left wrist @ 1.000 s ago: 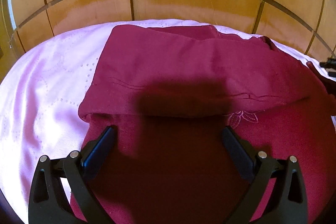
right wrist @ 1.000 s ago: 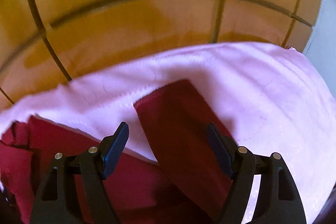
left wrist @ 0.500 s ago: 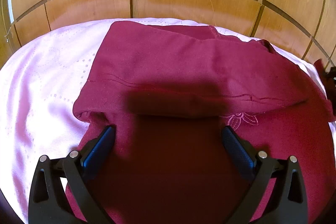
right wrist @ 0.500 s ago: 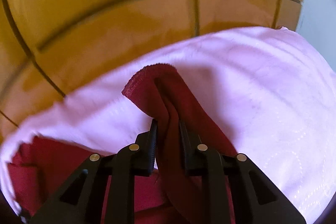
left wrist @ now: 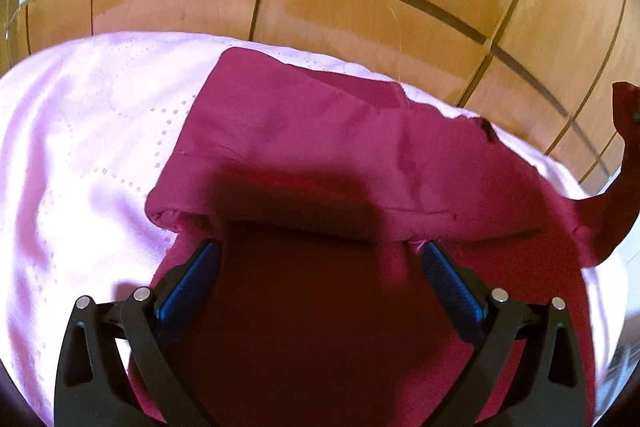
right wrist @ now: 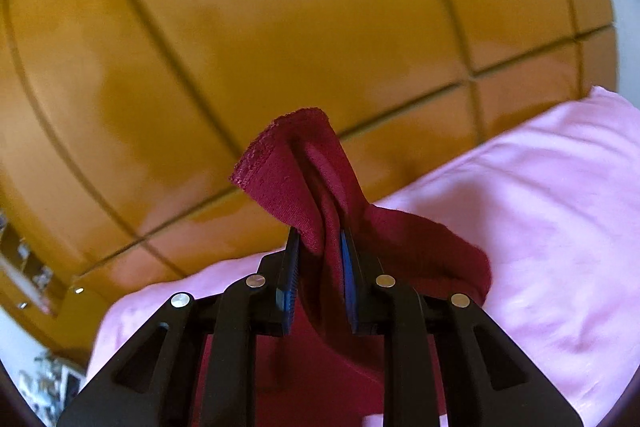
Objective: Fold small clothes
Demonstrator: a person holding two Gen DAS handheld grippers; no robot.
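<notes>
Pink sheet [left wrist: 80,155]; right tongs [right wrist: 320,247] seemingly pinching maroon garment [left wrist: 320,155].

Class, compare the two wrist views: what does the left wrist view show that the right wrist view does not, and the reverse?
Left wrist only: the left tool, open above the folded maroon garment, whose folded layers show. Right wrist only: the right tool shut on the garment's lifted end, its hem edge close up. Both: the garment, the pink sheet and the wooden panels behind.

Warm, bright light. A hard dark shadow lies across the maroon garment [left wrist: 320,155]. Glare whitens the pink bedsheet [left wrist: 80,147] left of it. Wooden panels [right wrist: 280,27] behind bow and blur.
</notes>
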